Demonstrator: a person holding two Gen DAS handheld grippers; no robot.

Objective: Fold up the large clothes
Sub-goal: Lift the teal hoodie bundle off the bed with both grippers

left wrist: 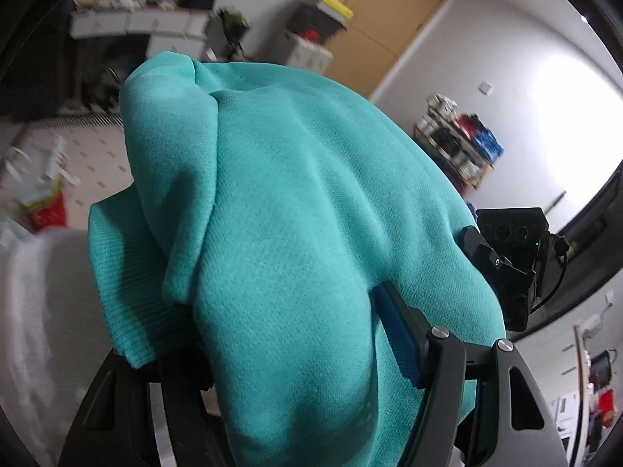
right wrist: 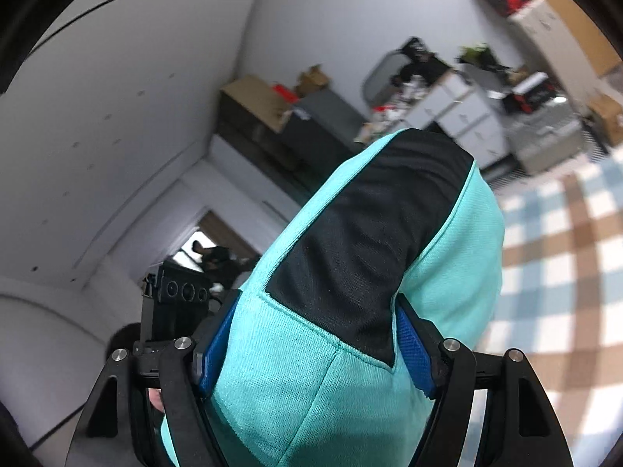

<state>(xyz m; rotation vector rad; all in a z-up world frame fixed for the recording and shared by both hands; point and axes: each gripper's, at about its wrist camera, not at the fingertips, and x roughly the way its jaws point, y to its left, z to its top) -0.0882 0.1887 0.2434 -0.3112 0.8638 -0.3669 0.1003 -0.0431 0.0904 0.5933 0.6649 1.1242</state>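
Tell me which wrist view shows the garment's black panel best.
The right wrist view: the black panel runs up the middle of the teal garment bunched between the right gripper and its blue pads. The left wrist view shows only plain teal knit draped over the left gripper, with no black panel visible.

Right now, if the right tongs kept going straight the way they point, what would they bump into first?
Nothing far off: the teal garment already fills the right tongs and bulges ahead of them, its black panel foremost. Beyond it the line seems to run toward a cluttered shelf at the wall, though depth is unclear.
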